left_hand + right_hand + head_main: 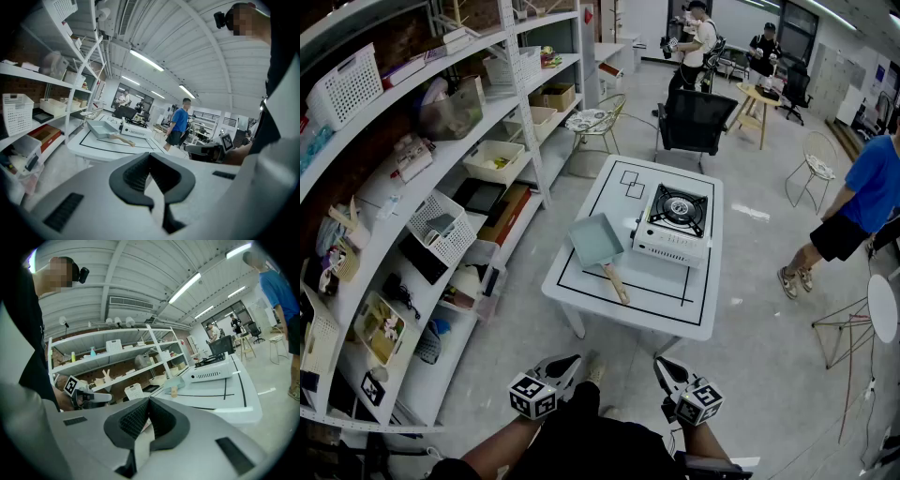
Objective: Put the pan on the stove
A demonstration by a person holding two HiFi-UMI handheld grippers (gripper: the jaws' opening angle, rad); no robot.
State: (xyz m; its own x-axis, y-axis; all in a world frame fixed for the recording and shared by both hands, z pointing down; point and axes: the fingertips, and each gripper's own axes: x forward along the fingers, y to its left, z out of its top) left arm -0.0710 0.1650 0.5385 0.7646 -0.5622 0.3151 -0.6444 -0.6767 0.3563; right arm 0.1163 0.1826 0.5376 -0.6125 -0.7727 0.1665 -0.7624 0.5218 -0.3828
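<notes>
Head view shows a long shelving unit (412,216) on the left. Next to it, the white tabletop (581,286) carries the stove (673,225), with the blue pan (595,241) just beside its left side. Left hand-held gripper (565,366) and right hand-held gripper (666,368) hang well apart from the tabletop, jaws closed together, both empty.

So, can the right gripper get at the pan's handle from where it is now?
Probably not yet. The right gripper hangs near the person's legs, with floor between it and the table. Nothing blocks the way: the handle of the pan points toward the person. Its fingers are shut.
</notes>
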